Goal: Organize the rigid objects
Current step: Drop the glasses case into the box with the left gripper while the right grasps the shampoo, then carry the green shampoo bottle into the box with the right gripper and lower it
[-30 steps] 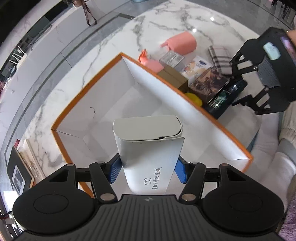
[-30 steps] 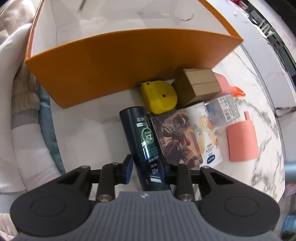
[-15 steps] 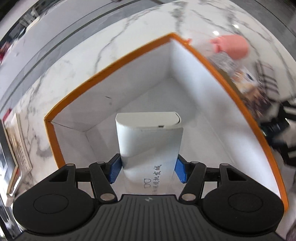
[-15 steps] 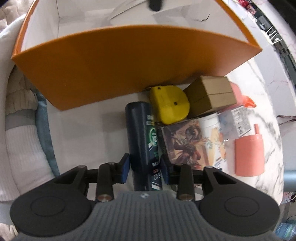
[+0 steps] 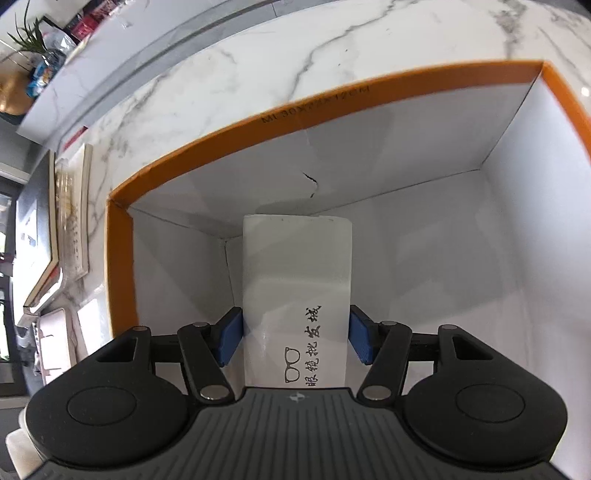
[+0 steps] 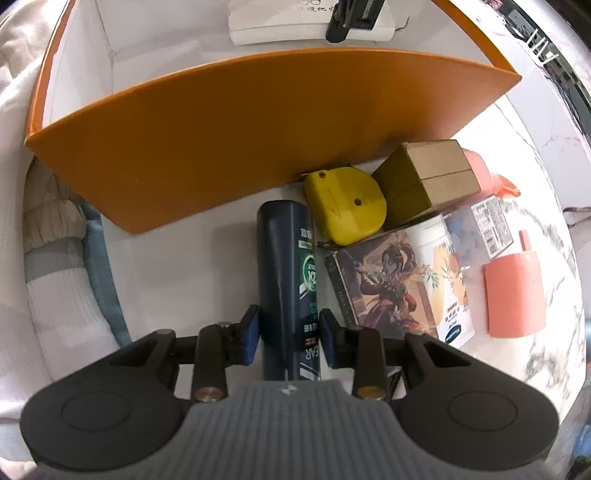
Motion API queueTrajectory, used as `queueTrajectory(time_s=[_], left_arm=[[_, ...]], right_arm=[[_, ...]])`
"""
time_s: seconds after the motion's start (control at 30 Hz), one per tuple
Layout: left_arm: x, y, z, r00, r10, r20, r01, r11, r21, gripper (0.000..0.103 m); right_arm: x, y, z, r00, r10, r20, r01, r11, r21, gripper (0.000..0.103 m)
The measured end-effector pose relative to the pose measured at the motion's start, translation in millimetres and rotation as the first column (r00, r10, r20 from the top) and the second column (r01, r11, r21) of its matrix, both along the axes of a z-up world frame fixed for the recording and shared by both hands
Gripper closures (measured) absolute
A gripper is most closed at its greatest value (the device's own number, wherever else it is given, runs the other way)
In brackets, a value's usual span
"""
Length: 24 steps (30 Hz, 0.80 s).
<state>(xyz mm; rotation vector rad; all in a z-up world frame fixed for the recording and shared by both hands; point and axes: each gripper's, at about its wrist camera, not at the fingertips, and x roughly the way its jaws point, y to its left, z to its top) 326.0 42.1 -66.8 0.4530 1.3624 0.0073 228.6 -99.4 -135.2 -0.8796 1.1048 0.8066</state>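
My left gripper [image 5: 295, 334] is shut on a white glasses case [image 5: 295, 273] with black print. It holds the case low inside the orange box [image 5: 332, 98], close to the box's corner. The right wrist view shows that case [image 6: 295, 26] and the left gripper [image 6: 351, 14] beyond the box's orange wall [image 6: 258, 110]. Outside the box, a dark blue bottle [image 6: 286, 266] lies on the marble table, and my right gripper [image 6: 288, 332] is shut on it with a blue pad against each side.
Beside the bottle lie a yellow tape measure [image 6: 345, 205], a brown cardboard box [image 6: 432, 177], an illustrated card box [image 6: 376, 288], a white tube [image 6: 447, 288] and a coral cup [image 6: 513, 299]. A person's white sleeve [image 6: 62, 295] is at the left. Books [image 5: 70, 221] lie past the box.
My left gripper carried the white case down into the orange box, toward its corner, rolling as it went. The right gripper stayed at the dark bottle.
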Motion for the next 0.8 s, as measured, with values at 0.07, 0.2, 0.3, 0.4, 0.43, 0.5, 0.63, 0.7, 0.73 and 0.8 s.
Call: queueTrajectory(time_s=[0.07, 0.2, 0.3, 0.4, 0.43, 0.5, 0.63, 0.7, 0.73, 0.8], left_arm=[[-1.9, -3.5, -5.9, 1.0, -0.008, 0.016, 0.007, 0.999, 0.04, 0.03], [-8.3, -18.6, -11.6, 0.99, -0.115, 0.08, 0.099, 0.979, 0.18, 0.024], [-23.3, -33.6, -16.7, 0.958, -0.265, 0.11, 0.212, 0.912, 0.35, 0.018], [-32.9, -35.7, -6.9, 0.95, -0.292, 0.11, 0.242, 0.912, 0.332, 0.022], [-35.6, -34.3, 1.0, 0.952, -0.285, 0.116, 0.238, 0.921, 0.307, 0.023], [-41.1, -29.3, 19.6, 0.95, -0.278, 0.146, 0.236, 0.939, 0.251, 0.023], [-57.7, -13.1, 63.8, 0.936, -0.283, 0.207, 0.252, 0.954, 0.165, 0.023], [-67.1, 0.6, 82.8, 0.936, -0.27, 0.226, 0.247, 0.961, 0.124, 0.023], [-67.2, 7.8, 86.6, 0.937, -0.259, 0.235, 0.241, 0.965, 0.103, 0.023], [-76.0, 20.3, 100.8, 0.936, -0.238, 0.26, 0.228, 0.971, 0.07, 0.023]], right_arm=[[0.7, -1.7, 1.1, 0.999, -0.032, -0.021, 0.032, 0.999, 0.005, 0.069], [2.7, -6.4, 7.8, 0.994, -0.098, -0.052, 0.099, 0.995, 0.025, 0.069], [3.2, -9.5, 16.9, 0.989, -0.133, -0.062, 0.136, 0.99, 0.047, 0.07], [2.4, -9.8, 27.1, 0.985, -0.164, -0.053, 0.167, 0.985, 0.055, 0.07], [2.2, -9.8, 32.2, 0.983, -0.177, -0.047, 0.18, 0.982, 0.06, 0.07], [-7.5, -3.6, 57.5, 0.978, -0.203, -0.039, 0.205, 0.976, 0.068, 0.07], [-12.0, -4.0, 76.6, 0.965, -0.261, -0.022, 0.262, 0.96, 0.096, 0.07], [-18.6, -4.7, 92.7, 0.961, -0.275, -0.005, 0.274, 0.955, 0.112, 0.07], [-20.9, -3.9, 97.3, 0.961, -0.277, 0.005, 0.274, 0.954, 0.118, 0.07], [-19.5, 0.4, 109.2, 0.96, -0.277, 0.033, 0.271, 0.954, 0.132, 0.071]])
